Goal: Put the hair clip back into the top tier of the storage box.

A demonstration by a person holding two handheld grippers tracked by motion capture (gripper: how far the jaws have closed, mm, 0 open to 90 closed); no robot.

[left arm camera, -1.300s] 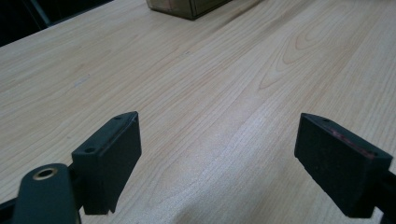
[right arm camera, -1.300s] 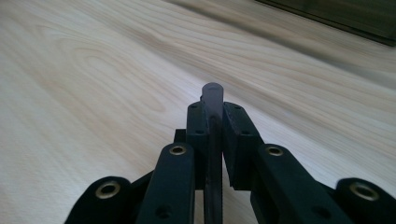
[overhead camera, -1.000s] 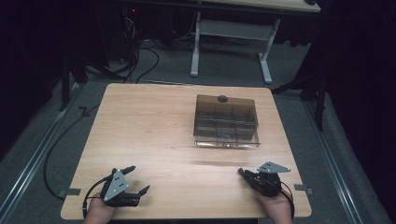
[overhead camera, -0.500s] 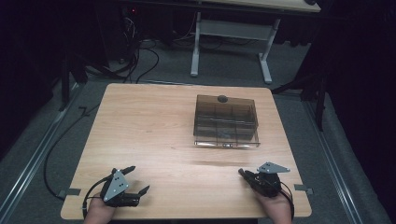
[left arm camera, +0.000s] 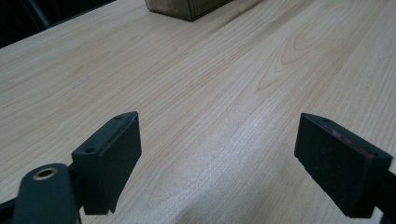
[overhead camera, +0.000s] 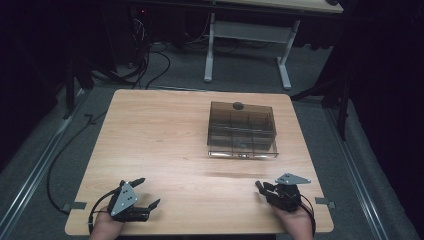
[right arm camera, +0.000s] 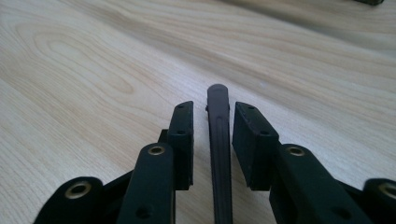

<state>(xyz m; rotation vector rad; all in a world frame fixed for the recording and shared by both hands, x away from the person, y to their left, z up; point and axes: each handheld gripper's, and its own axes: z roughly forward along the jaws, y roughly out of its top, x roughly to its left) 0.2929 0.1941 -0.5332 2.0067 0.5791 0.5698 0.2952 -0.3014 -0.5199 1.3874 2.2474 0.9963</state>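
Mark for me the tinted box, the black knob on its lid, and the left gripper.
Box (overhead camera: 242, 131): high view, middle of its tinted lid.
Knob (overhead camera: 238, 105): high view, its round top at the lid's far edge.
Left gripper (overhead camera: 146, 191): high view, gap midway between its open fingertips.

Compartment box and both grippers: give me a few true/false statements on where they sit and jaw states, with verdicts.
1. The smoky clear compartment box sits on the far right part of the wooden table. True.
2. The left gripper has its jaws closed tight. False: in the left gripper view the pads stand wide apart over bare wood.
3. The right gripper has a thin dark strip between its nearly closed jaws. True.
4. The right gripper is touching the box. False: it rests near the table's near edge, well apart from the box.
5. The box lies on its side. False: it sits flat.
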